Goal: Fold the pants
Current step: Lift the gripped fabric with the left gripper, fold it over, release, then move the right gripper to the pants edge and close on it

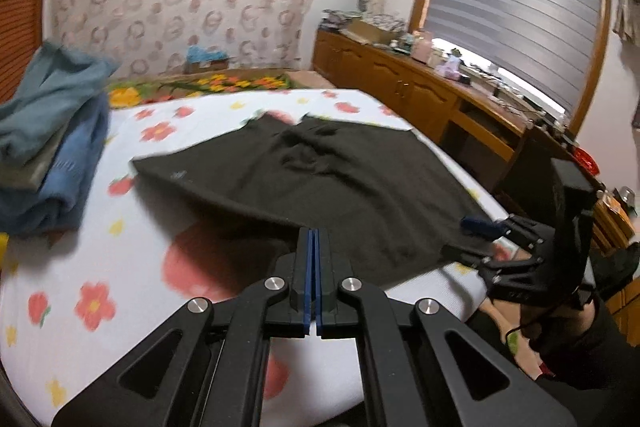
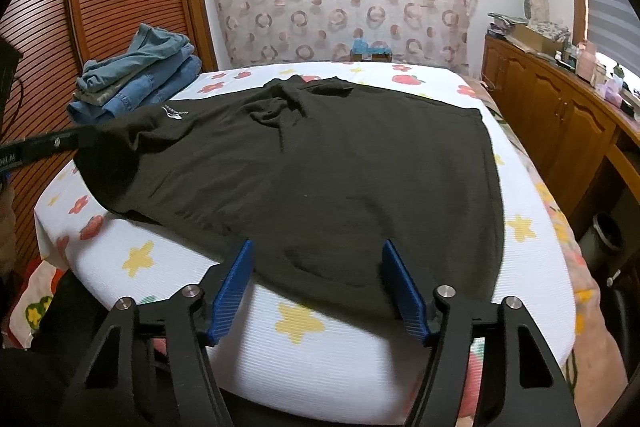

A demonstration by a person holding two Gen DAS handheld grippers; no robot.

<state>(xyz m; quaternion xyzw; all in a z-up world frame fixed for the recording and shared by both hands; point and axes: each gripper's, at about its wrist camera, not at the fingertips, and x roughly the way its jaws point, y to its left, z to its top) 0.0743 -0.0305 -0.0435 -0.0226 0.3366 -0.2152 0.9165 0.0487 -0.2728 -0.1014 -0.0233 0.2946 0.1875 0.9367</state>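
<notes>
Pants [image 2: 320, 163]: matt black knit cloth; bedsheet [image 2: 304, 359]: ribbed cotton.

Bed [image 2: 344, 359], white floral cover: bore black pants [image 2: 320, 179] spread flat just ahead of the right gripper's [image 2: 316, 287] fingertips; stack of folded denim clothes [image 2: 136, 83] far-left beyond.

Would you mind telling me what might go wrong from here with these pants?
1. The left gripper is shut on the pants' near edge while the right gripper is open, so a lift now would likely drag the cloth skewed.
2. Wrinkles at the far end may get folded in.
3. The clothes pile lies close to the far corner; a wide sweep could topple it.
</notes>
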